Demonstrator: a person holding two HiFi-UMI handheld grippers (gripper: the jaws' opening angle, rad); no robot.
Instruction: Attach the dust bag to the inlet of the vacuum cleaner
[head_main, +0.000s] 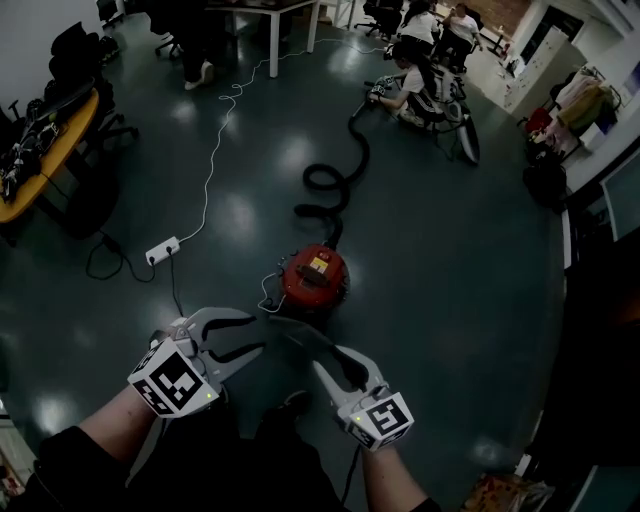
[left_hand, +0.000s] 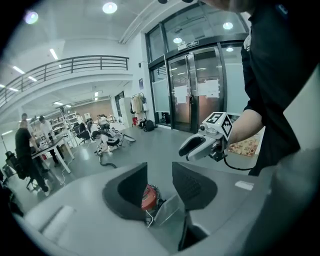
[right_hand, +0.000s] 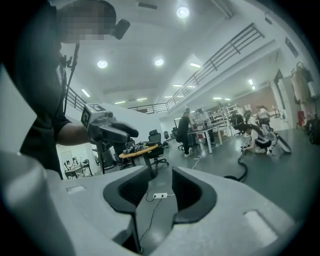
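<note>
The person is holding both tools low over the dark, shiny floor (head_main: 450, 260). The left gripper (head_main: 258, 334) is released: in the left gripper view its two black jaws are standing apart, with nothing between them. Through the gap, the round red vacuum cleaner with a yellow label on top (head_main: 315, 278) is showing farther off on the floor. The right gripper (head_main: 325, 358) is also released, its jaws are apart and are gripping nothing. In the right gripper view, the white power strip (right_hand: 160, 195) is lying on the floor well beyond the gap.

The vacuum cleaner is standing on the floor just ahead of both grippers, and neither is touching it. A thick black hose (head_main: 335, 185) is running from it in curves toward a person crouching (head_main: 412, 88) farther away. A pale, thin, flat sheet (left_hand: 169, 212) is lying just beside the vacuum cleaner, on the side nearer to the grippers. I cannot tell whether this sheet is the dust bag. A thin white cable (head_main: 215, 160) is running from the power strip across the floor toward the desks far behind.
</note>
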